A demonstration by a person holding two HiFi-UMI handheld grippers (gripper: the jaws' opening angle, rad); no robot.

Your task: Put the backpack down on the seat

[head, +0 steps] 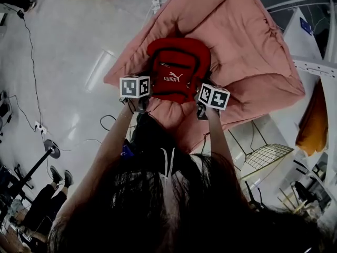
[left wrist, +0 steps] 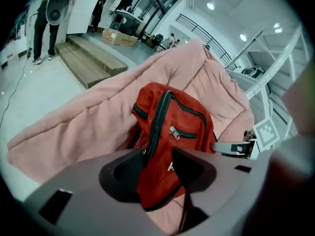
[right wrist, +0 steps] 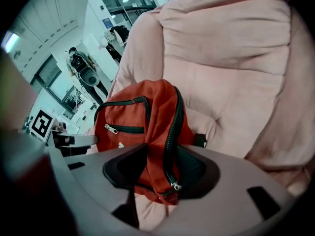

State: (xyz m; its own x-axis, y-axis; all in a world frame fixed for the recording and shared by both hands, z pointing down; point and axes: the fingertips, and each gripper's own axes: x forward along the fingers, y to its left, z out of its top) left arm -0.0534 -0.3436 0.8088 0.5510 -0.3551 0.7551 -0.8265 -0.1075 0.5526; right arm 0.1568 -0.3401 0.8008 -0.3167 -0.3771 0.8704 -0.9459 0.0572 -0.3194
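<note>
The red fabric backpack with black zips (head: 178,67) lies on the pink padded cushion seat (head: 253,62), its zips closed so its contents stay hidden. The left gripper (left wrist: 157,167) and the right gripper (right wrist: 158,170) each stand with jaws apart, a fold of the backpack's edge loose between them.

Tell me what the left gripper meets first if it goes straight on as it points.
The red fabric backpack, sitting between the left gripper's open tongs; the pink padded seat lies behind, depth unclear.
</note>
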